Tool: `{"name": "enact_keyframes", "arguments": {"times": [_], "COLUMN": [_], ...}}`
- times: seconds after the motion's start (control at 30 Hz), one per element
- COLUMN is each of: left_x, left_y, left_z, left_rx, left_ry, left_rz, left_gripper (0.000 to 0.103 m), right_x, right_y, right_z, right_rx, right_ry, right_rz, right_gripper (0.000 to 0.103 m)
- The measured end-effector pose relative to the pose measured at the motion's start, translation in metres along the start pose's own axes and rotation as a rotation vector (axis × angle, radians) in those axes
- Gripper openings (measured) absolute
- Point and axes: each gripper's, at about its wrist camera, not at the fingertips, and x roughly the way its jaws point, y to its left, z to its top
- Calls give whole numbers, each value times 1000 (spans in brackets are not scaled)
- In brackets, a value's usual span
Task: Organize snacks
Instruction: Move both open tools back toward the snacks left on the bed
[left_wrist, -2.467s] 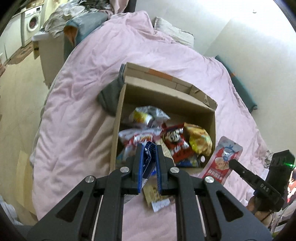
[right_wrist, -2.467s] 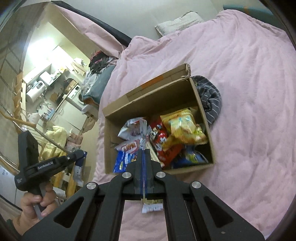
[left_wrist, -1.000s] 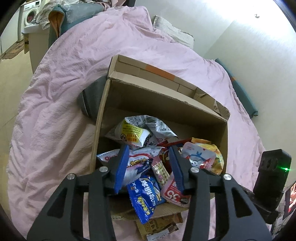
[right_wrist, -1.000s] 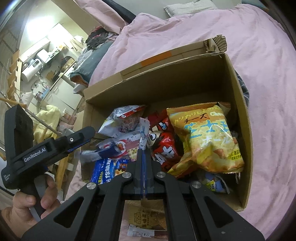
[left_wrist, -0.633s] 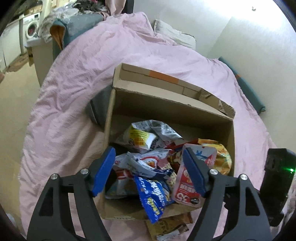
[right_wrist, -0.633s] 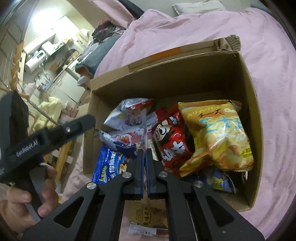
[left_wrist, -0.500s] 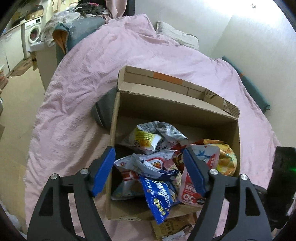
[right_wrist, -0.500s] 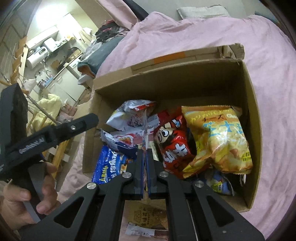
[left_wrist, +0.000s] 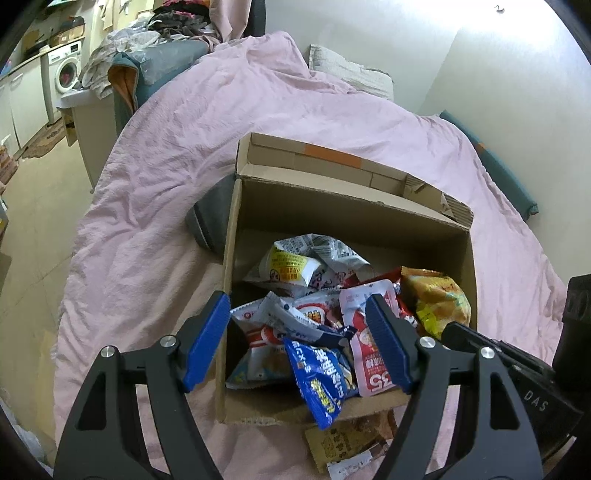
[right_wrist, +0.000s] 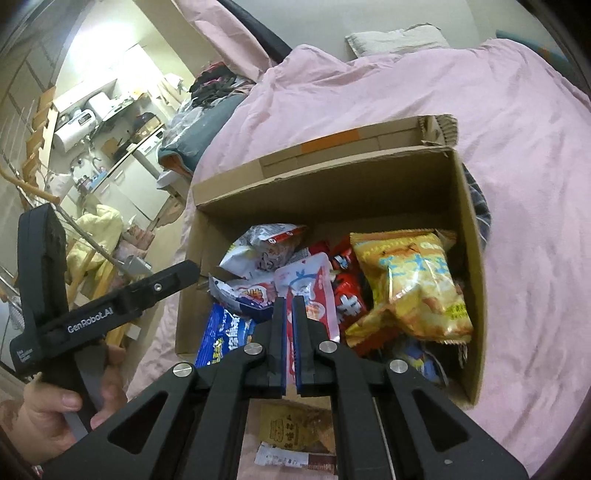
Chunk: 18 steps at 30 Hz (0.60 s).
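**Item: snacks, loose packets, to be gathered into one box**

- Location: cardboard box (left_wrist: 351, 199), open-topped, on a pink bedcover (left_wrist: 166, 184). Most packets already lie inside.
- Contents:
  - white packet (left_wrist: 291, 262) toward the back;
  - yellow chip bag (right_wrist: 413, 284) against the right wall;
  - red packet (right_wrist: 347, 295) beside it;
  - pink pouch (right_wrist: 310, 284) standing near the middle;
  - blue packet (left_wrist: 321, 373) draped over the front wall, half out.
- Outstanding: one brown packet (left_wrist: 347, 439) lying flat on the bedcover, just in front of the box.

**Tools**
- Left gripper (left_wrist: 297, 299): jaws have just been opening and now stand wide, with nothing pressed between them. It hangs over the front left of the pile.
- Right gripper (right_wrist: 288, 299): narrowed to a slit and apparently empty, with the pink pouch just behind its tips.

**Handling note (judgement)**
- The drop-off looks done, so the brown packet is probably the next pick.
- It lies flat on soft cloth. A low approach from the front, pinching one short edge, should suit better than pressing straight down.
- The blue packet may slide out, so a nudge inward first would help.

**Surroundings**
- A grey cloth (left_wrist: 210, 218) is tucked against the left wall of the box.
- The overhanging blue packet crowds the space above the brown one.
- The two grippers work close together at the front wall of the box.
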Motion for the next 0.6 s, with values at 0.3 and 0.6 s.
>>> {"name": "enact_keyframes", "arguments": {"times": [0.3, 0.6], "left_x": [-26, -43], "left_y": [4, 20], "left_z": [-9, -33], "left_rx": [23, -1], "left_ry": [-28, 26], "left_rz": [13, 34], "left_gripper": [73, 73], "right_x": [-16, -22], "right_y": [1, -7], "right_z": [-14, -41], "right_rx": [28, 102], "right_ry": [6, 58], "right_rz": [-20, -47], "right_gripper": [6, 6]}}
